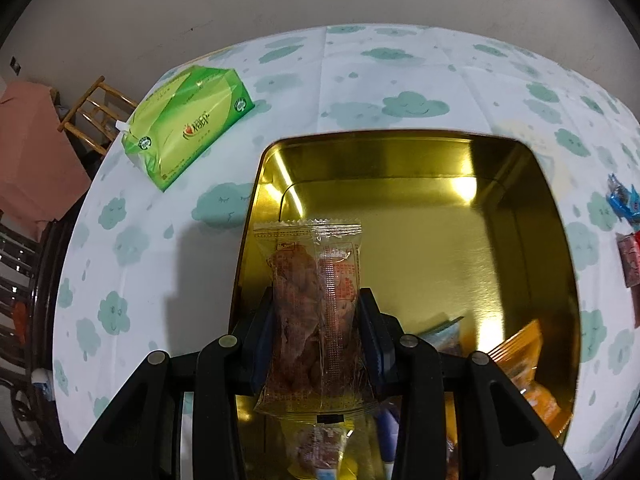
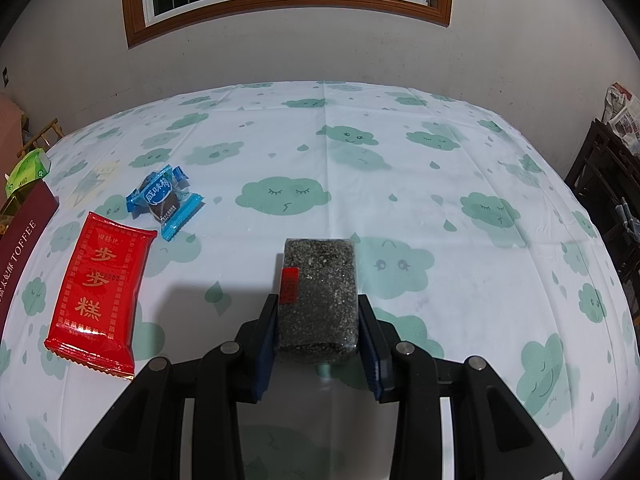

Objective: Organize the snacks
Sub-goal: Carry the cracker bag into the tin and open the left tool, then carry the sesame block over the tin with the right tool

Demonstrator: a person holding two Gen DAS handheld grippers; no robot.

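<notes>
My left gripper (image 1: 318, 304) pinches a clear snack packet (image 1: 314, 320) above the gold tin (image 1: 552, 240), ready to drop; my right gripper (image 2: 318, 312) clamps a sesame bar (image 2: 318, 296).

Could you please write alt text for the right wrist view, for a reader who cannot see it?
The right tongs grip a dark speckled snack bar above a cloud-print tablecloth. To the left lie a red packet and a blue-wrapped candy.
</notes>
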